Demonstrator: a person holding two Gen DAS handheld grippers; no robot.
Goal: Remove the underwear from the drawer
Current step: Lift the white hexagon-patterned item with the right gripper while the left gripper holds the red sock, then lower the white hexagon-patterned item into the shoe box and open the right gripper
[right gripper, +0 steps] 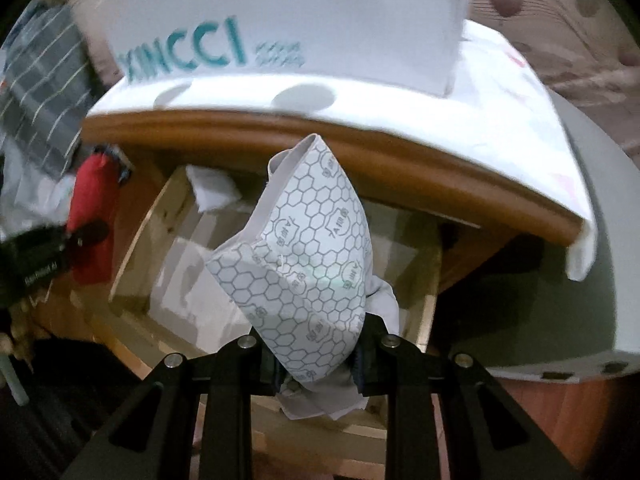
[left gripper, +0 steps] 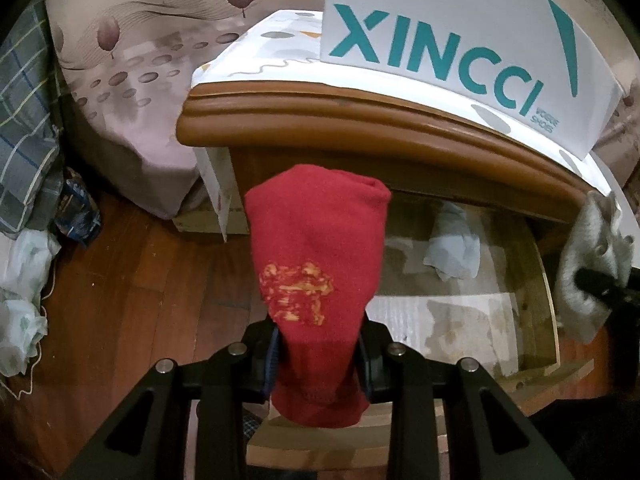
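Note:
My left gripper [left gripper: 318, 364] is shut on red underwear [left gripper: 316, 248] with a worn yellow print, held above the front left of the open wooden drawer [left gripper: 548, 280]. A pale folded garment [left gripper: 454, 252] lies at the back of that drawer. My right gripper [right gripper: 318, 364] is shut on white underwear with a grey honeycomb print [right gripper: 312, 264], lifted over the drawer [right gripper: 136, 240]. The right gripper with its white underwear [left gripper: 588, 272] shows at the right edge of the left wrist view. The left gripper with the red underwear [right gripper: 94, 220] shows at the left of the right wrist view.
The wooden nightstand [left gripper: 360, 120] has a white cloth and a white shoebox lettered XINCCI [left gripper: 452, 48] on top. A bed with patterned sheet [left gripper: 120, 60] stands left of it. Plaid fabric [left gripper: 24, 128] and crumpled plastic bags [left gripper: 24, 280] lie on the wooden floor [left gripper: 152, 300].

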